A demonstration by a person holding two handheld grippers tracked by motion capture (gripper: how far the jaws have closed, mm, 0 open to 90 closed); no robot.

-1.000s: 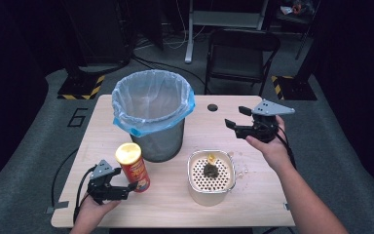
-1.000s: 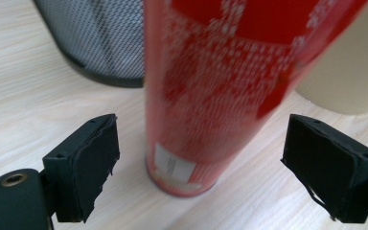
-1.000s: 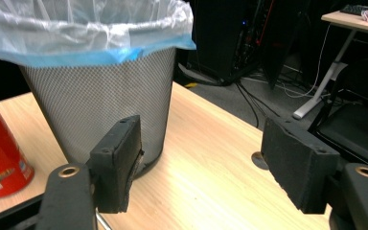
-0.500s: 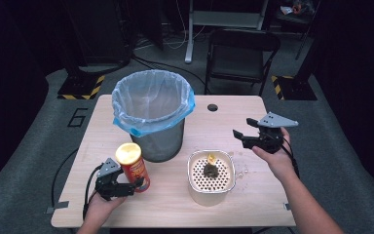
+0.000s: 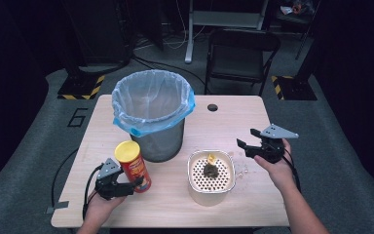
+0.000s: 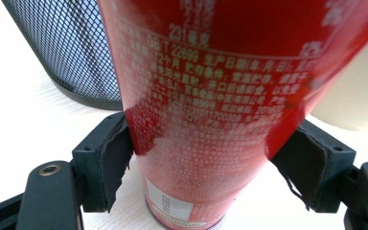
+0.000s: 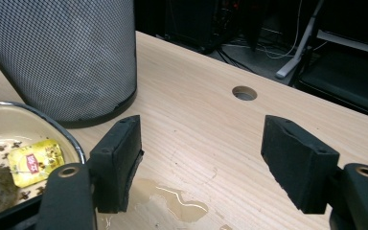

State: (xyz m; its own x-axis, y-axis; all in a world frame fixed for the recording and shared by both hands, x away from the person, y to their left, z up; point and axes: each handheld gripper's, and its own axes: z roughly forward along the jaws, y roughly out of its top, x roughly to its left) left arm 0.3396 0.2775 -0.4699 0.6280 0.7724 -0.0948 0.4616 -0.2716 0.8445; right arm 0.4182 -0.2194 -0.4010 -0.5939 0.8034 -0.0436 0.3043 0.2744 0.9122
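Observation:
A red snack can [image 5: 136,171] with a yellow lid stands on the wooden table [image 5: 224,122] at the front left, just in front of the mesh bin [image 5: 151,117]. My left gripper [image 5: 131,184] has just been closing, and its pads now press on both sides of the can [image 6: 211,96] low on its body. My right gripper [image 5: 247,139] hovers open and empty over the table's right side, beside a cream bowl [image 5: 193,185]. In the right gripper view its jaws [image 7: 201,153] stand wide apart over bare wood.
The bin carries a blue liner and shows as black mesh [image 7: 62,52] [image 6: 62,48]. The bowl [image 7: 72,143] holds a dark tea bag [image 5: 209,169] and its yellow tag [image 7: 31,162]. A small puddle [image 7: 172,199] lies by the bowl. A cable hole [image 5: 212,107] and a chair [image 5: 241,53] sit behind.
The left jaws closed from wide open onto the red can. The right gripper came down and toward the near right edge, still open.

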